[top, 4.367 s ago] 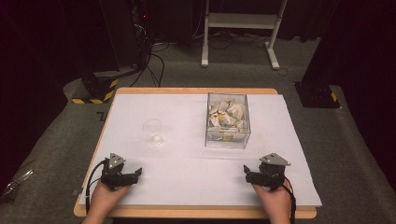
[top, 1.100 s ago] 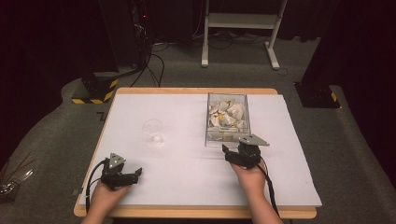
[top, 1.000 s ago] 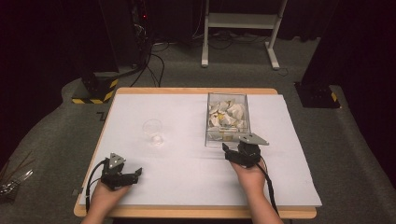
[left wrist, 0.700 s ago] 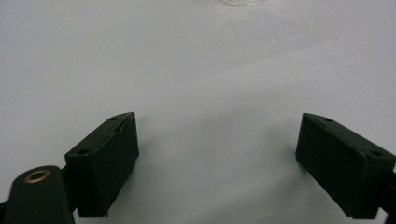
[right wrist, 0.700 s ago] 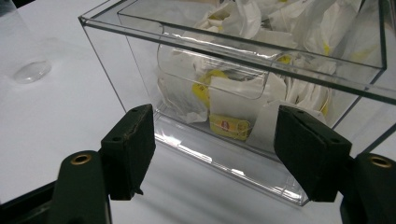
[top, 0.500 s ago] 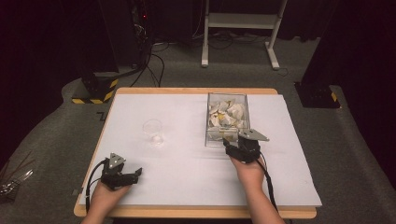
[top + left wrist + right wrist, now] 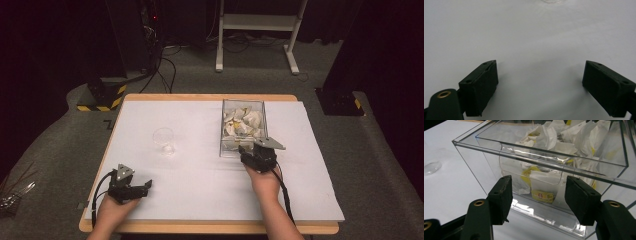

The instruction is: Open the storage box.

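The right gripper (image 7: 246,151) stands at the near wall of the clear box (image 7: 244,128), where a cutout opens; a sachet with a yellow label (image 7: 541,193) lies straight ahead, beyond the tips; the jaws, half apart, have just been closing with nothing pinched between them; the left gripper (image 7: 145,186) rests spread wide, well apart from the box; the label's print is too small to read.

Clear box (image 7: 243,125), white-yellow sachets (image 7: 541,192), black claws
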Demonstrator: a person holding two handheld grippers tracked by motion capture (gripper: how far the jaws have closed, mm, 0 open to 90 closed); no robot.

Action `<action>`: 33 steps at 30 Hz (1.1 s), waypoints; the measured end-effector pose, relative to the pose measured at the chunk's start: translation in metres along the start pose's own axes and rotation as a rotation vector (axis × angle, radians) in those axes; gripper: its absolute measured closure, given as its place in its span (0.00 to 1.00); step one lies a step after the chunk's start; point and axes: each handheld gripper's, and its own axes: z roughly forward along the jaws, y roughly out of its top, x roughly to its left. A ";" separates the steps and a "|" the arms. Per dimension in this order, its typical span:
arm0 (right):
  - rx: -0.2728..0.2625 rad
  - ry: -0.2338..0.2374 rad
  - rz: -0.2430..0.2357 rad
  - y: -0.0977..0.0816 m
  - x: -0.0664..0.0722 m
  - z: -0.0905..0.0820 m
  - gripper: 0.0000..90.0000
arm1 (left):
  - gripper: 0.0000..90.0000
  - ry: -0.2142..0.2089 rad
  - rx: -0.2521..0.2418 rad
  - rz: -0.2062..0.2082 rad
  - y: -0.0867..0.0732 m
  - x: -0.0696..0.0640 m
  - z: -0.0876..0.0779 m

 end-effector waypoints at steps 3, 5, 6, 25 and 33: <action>-0.003 -0.004 -0.011 0.002 0.001 0.001 0.45 | 0.15 0.000 0.000 0.000 0.000 0.000 0.000; -0.010 0.002 -0.012 0.003 0.003 0.001 0.46 | 0.15 0.000 0.000 0.000 0.000 0.000 0.000; -0.012 0.002 -0.016 0.004 0.004 0.002 0.46 | 0.15 0.000 0.000 0.001 0.000 0.000 0.000; -0.025 0.001 -0.036 0.003 0.006 -0.001 0.53 | 0.15 -0.001 0.000 0.001 0.000 0.000 0.000; -0.035 0.004 -0.035 0.000 0.006 -0.004 0.55 | 0.15 -0.001 0.000 0.001 0.000 0.000 0.000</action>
